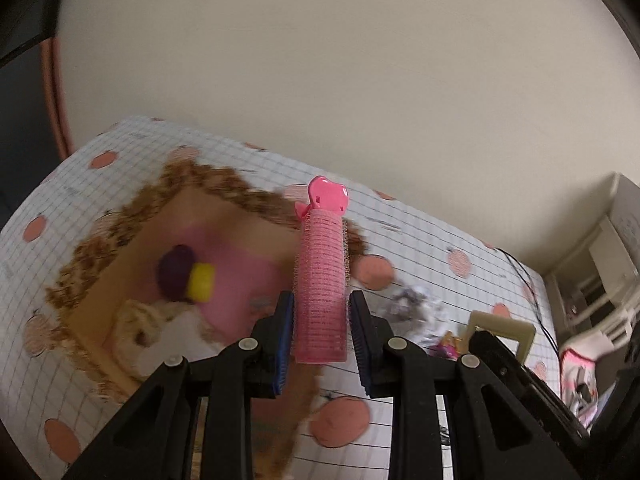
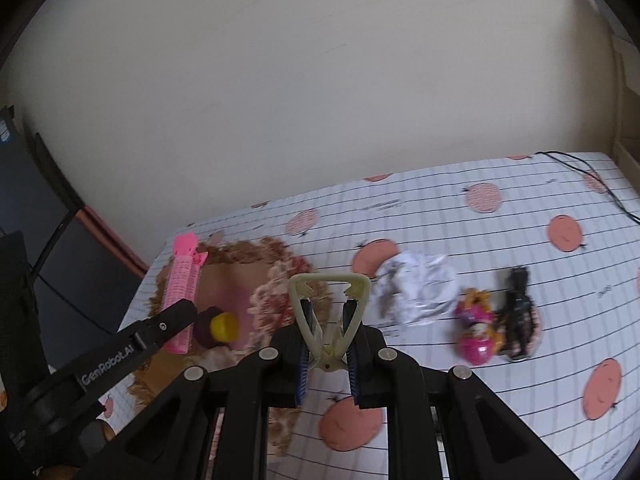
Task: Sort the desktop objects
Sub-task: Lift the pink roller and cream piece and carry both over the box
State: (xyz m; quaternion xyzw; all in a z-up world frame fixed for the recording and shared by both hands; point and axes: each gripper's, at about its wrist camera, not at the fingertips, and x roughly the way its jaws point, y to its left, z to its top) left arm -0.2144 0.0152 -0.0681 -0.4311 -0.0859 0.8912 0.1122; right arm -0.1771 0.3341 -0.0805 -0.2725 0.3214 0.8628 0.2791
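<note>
While we carry two things at once, we keep both holds tight. Our left gripper point(image 1: 320, 332) is squeezed on the pink hair roller point(image 1: 322, 280), which stands up between its pads, right above the box point(image 1: 100, 248) with the fuzzy brown rim. Our right gripper point(image 2: 327, 344) is squeezed on the cream hair clip point(image 2: 328, 312), just beside the box. We think the roller goes in first. We should bring it low over the pink bottom, away from the purple and yellow toy point(image 1: 186, 278), then let go gently. The crumpled paper point(image 2: 416, 286) waits further from the box.
</note>
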